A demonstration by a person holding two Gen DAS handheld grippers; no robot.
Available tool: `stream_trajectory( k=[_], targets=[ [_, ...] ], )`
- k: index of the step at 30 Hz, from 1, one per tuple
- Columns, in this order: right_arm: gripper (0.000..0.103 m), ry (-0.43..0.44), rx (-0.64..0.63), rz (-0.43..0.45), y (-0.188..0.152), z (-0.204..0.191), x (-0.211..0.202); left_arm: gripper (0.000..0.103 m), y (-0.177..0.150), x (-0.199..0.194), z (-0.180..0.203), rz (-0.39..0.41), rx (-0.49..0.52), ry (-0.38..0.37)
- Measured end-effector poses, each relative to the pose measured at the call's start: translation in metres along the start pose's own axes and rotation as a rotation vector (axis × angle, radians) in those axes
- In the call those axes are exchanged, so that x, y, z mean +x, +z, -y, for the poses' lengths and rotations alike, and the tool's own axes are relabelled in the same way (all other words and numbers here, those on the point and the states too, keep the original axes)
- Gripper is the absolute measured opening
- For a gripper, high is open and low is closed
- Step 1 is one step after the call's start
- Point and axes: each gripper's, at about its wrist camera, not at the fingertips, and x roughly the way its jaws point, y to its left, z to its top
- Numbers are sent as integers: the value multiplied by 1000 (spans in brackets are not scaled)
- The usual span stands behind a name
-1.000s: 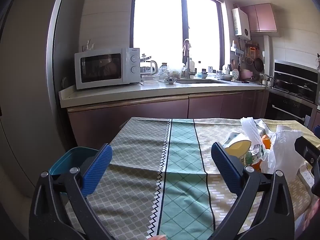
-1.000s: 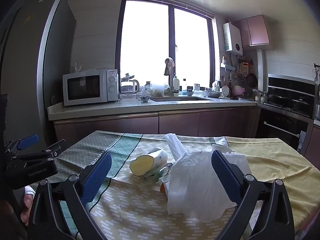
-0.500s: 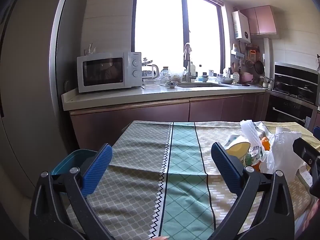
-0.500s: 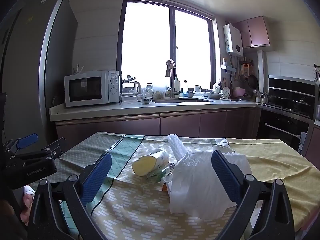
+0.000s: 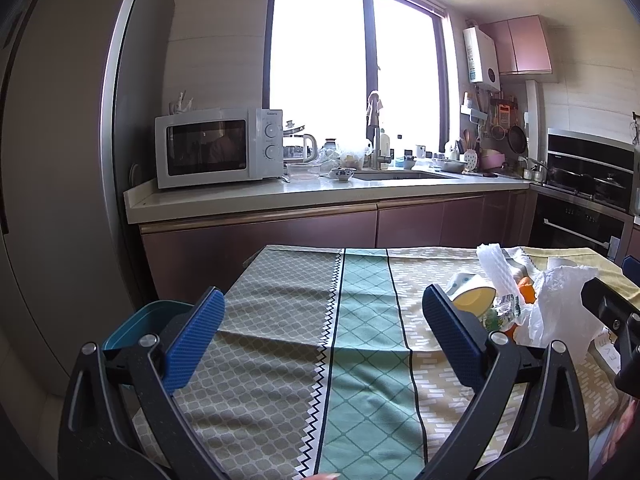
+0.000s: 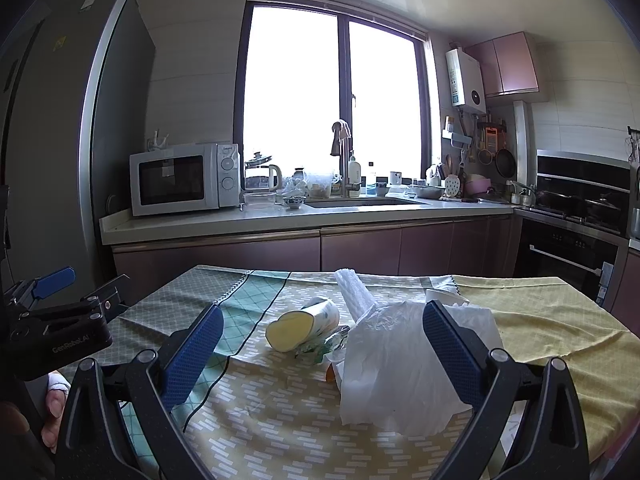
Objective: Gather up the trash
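The trash sits in a small heap on the table, in the lower middle of the right wrist view. A crumpled white plastic bag (image 6: 394, 364) is the largest piece, with a white paper sheet (image 6: 474, 322) behind its right side and a white foam sleeve (image 6: 354, 288) rising at a tilt from its top. Just left of the bag a paper cup (image 6: 304, 324) lies on its side, its yellow opening facing the lower left. Green wrapper scraps (image 6: 320, 346) lie between cup and bag, and something orange (image 6: 330, 372) shows at the bag's lower left edge; what it is cannot be told.

The right gripper (image 6: 322, 354) hangs above the near table edge with its blue pads spread wide, holding nothing; the heap appears between them but beyond them.

In the left wrist view the same heap lies at the right edge: bag (image 5: 560, 312), cup (image 5: 472, 292), foam sleeve (image 5: 496, 272). The left gripper (image 5: 320, 336) is also spread wide and empty, over the green and grey bands of the tablecloth (image 5: 360, 320). A teal bin (image 5: 142, 322) stands beside the table at the lower left.

Behind the table runs a counter (image 6: 280, 216) with a white microwave (image 6: 184, 178), a kettle (image 6: 260, 178) and a sink tap (image 6: 342, 160) under a bright window (image 6: 336, 100).
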Motion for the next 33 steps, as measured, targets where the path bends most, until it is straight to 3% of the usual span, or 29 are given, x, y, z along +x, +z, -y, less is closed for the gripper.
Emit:
stream_trajectory(
  k=[33],
  targets=[
    [97, 7, 8, 5, -2, 0, 0, 97, -1, -9, 0, 24, 2, 9]
  ],
)
